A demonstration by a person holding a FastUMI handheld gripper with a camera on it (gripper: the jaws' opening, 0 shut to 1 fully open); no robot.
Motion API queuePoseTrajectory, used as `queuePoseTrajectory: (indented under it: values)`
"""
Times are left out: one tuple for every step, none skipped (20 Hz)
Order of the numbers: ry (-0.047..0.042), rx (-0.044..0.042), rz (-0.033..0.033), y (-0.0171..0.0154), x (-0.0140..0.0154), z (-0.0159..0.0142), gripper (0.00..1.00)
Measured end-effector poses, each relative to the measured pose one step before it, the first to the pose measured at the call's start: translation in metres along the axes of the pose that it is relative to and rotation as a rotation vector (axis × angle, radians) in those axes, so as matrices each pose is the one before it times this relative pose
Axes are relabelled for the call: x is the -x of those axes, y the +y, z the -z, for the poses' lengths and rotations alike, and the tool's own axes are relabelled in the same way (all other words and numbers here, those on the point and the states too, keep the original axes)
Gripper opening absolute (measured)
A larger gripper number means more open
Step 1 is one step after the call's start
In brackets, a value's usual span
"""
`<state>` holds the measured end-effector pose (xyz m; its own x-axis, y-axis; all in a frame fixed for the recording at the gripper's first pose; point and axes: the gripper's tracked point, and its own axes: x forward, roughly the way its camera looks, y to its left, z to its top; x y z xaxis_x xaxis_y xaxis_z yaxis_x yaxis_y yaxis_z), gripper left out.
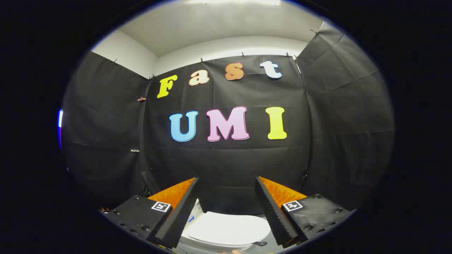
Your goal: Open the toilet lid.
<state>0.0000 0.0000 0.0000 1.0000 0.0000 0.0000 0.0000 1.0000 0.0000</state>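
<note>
A white toilet lid lies flat and closed, low down between and below my two fingers. My gripper is held above it, pointing at the black cloth wall, with its fingers wide apart and nothing between them. The fingertips reach past the lid's far edge. The lid's near edge and the bowl under it are mostly hidden by the fingers.
Black cloth walls close the booth ahead and on both sides, with a white ceiling above. A small dark object sits by the lid's near right rim.
</note>
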Motion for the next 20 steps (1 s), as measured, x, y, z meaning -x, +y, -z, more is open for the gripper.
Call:
queuePoseTrajectory:
  values:
    - [0.00342, 0.00212, -0.00255, 0.00069, 0.00021, 0.00142, 0.99]
    - [0.00402, 0.00079, -0.00217, 0.00032, 0.00053, 0.00146, 0.99]
    - [0.00175, -0.00071, -0.00057, 0.00047, -0.00062, 0.00082, 0.99]
    - [0.00093, -0.0004, 0.00042, 0.00074, -0.00001, 0.00034, 0.99]
    - [0.00062, 0.00064, 0.001, 0.00016, -0.00097, 0.00089, 0.99]
    - [0.00136, 0.00213, 0.00009, 0.00097, -0.00089, 0.0007, 0.99]
    - [0.00224, 0.00189, -0.00001, 0.00032, 0.0, 0.00088, 0.99]
    - [0.00193, 0.00144, -0.00109, 0.00098, 0.00016, 0.00072, 0.99]
    - [0.0021, 0.00155, -0.00055, 0.00016, -0.00018, 0.001, 0.99]
    - [0.00371, 0.00107, 0.00171, -0.0008, -0.00095, 0.00115, 0.99]
    - [0.00223, 0.00062, 0.00251, -0.00075, -0.00074, 0.00085, 0.99]
    - [0.00038, 0.00045, 0.00271, -0.00087, 0.00021, -0.00019, 0.99]
    - [-0.00049, -0.00096, 0.00245, -0.00135, -0.00069, 0.00004, 0.99]
    - [-0.00139, -0.00108, 0.00203, 0.00005, -0.00011, -0.0003, 0.99]
    - [-0.00174, -0.0013, 0.00254, -0.00075, 0.00059, -0.00036, 0.99]
    - [-0.00061, -0.00025, 0.00281, -0.00001, -0.00085, -0.00052, 0.99]
    - [-0.00143, 0.00086, 0.00099, 0.00008, 0.00012, -0.00018, 0.99]
    - [-0.0009, 0.00211, 0.0013, -0.00003, -0.00009, 0.00108, 0.99]
    - [-0.00003, 0.00302, 0.00064, 0.00026, -0.00022, -0.0005, 0.99]
    - [-0.00116, 0.00195, 0.00014, -0.00074, 0.00088, -0.0001, 0.99]
